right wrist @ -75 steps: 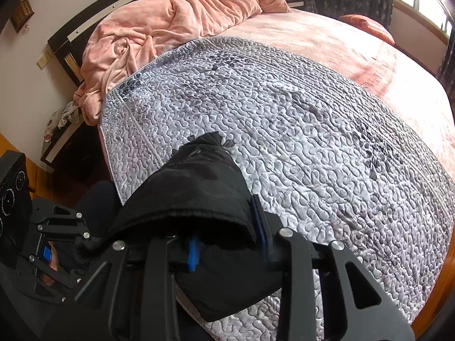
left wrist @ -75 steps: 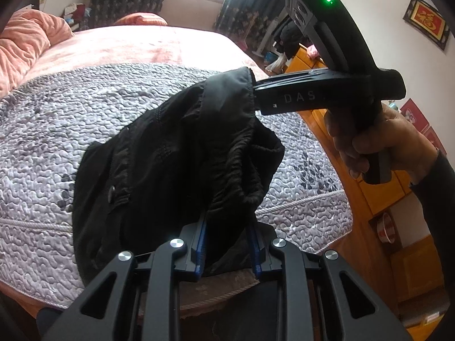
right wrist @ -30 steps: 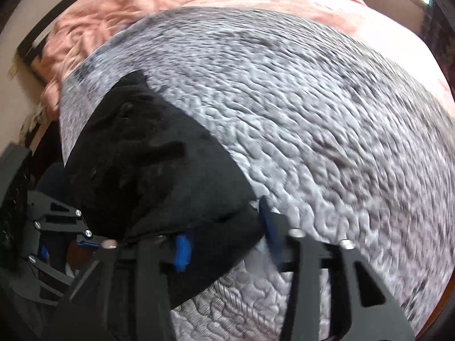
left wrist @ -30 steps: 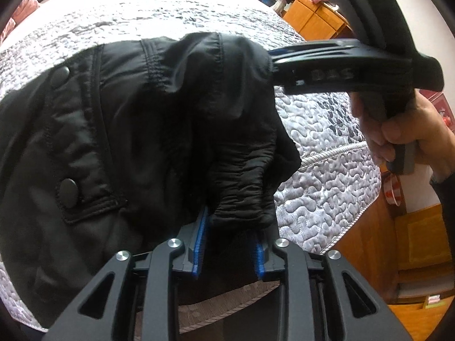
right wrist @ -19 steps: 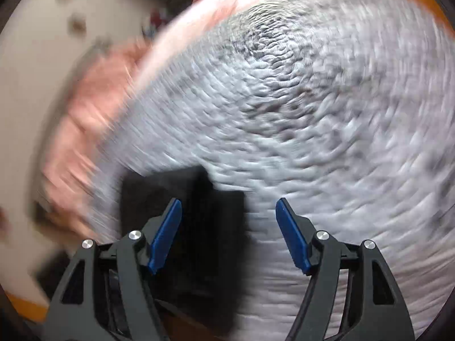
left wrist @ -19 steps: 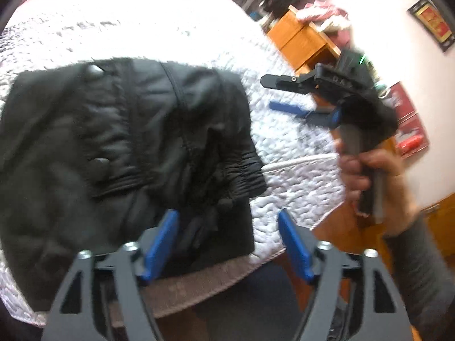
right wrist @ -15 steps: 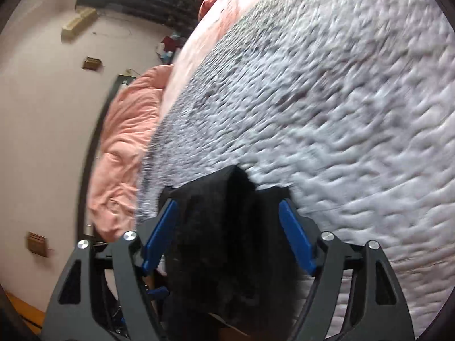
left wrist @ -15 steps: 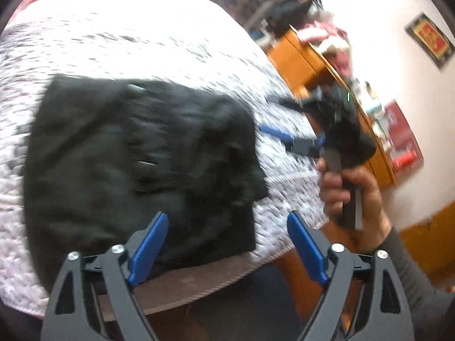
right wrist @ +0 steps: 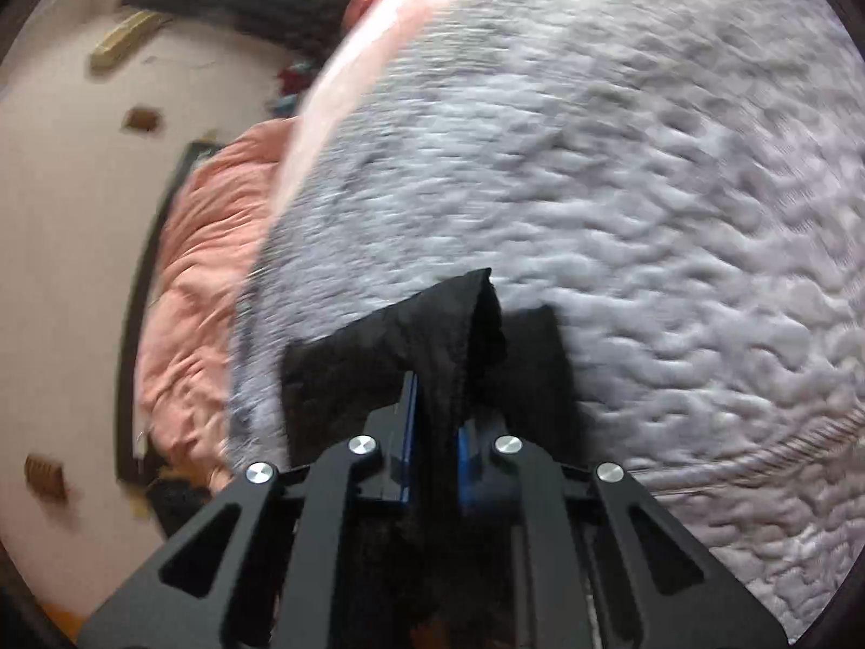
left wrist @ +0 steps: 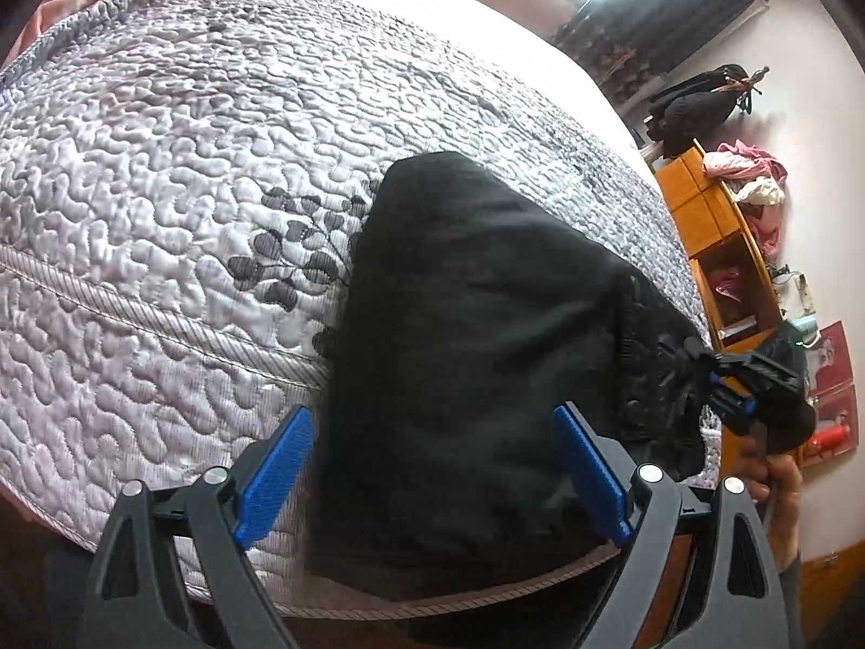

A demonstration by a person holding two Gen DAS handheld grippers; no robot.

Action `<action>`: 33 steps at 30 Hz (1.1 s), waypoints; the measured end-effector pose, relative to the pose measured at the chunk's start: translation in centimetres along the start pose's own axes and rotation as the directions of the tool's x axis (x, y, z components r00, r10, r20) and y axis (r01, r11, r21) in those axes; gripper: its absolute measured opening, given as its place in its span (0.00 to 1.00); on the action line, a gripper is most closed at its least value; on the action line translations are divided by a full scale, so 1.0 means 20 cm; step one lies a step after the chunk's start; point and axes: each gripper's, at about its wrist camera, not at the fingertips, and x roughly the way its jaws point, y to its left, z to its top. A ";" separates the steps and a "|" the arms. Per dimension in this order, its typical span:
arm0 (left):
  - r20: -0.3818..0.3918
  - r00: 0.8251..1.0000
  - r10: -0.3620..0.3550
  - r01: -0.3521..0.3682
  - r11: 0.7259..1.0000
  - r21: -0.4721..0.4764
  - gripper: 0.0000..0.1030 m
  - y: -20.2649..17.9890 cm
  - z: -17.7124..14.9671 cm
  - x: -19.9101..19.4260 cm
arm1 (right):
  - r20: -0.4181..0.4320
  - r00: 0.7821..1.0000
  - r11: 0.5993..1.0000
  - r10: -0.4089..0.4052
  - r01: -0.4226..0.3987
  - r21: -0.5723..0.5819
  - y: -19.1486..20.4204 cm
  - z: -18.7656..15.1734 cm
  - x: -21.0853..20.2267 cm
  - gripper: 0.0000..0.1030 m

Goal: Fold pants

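Your one pair of black pants (left wrist: pixel 470 357) lies bundled at the near edge of the bed, on the grey quilted bedspread (left wrist: pixel 162 178), with its lower end hanging past the corded hem of the spread. To the left of the bundle the quilt runs wide and bare across the bed; to the right, only a narrow strip of quilt remains before the bed's corner and the orange wooden shelves (left wrist: pixel 719 249) beyond it.

Your left gripper (left wrist: pixel 432 478) has its jaws spread wide, one blue pad on each side of the bundle, neither visibly pressing the cloth. Your right gripper (right wrist: pixel 435 451) has its jaws clenched on a raised fold at the right edge of the pants (right wrist: pixel 459 346), and the fabric peaks up just ahead of the fingertips. In the left wrist view that same gripper (left wrist: pixel 724 389) sits at the bundle's right side, close to the bed corner. The right wrist view is motion-blurred, with a pink duvet (right wrist: pixel 200 281) at the far end of the bed.
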 end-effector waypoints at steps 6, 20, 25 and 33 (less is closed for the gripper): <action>-0.031 0.999 0.039 -0.037 0.998 0.060 0.88 -0.02 -0.05 0.07 | 0.046 0.999 0.999 0.008 -0.010 0.036 -0.05 -0.06 -0.02 0.69; -0.064 0.997 0.050 -0.048 0.998 0.038 0.89 0.03 -0.12 0.09 | 0.036 0.999 0.993 -0.015 0.010 0.118 -0.14 -0.42 -0.17 0.21; -0.085 0.995 0.056 -0.053 0.998 0.042 0.91 0.03 -0.14 0.12 | 0.043 0.988 0.987 -0.145 0.142 0.076 -0.16 -0.46 -0.19 0.22; -0.057 0.998 0.041 -0.038 0.998 0.056 0.91 0.01 -0.16 0.06 | 0.125 0.974 0.981 -0.187 0.193 -0.034 -0.04 -0.44 -0.26 0.42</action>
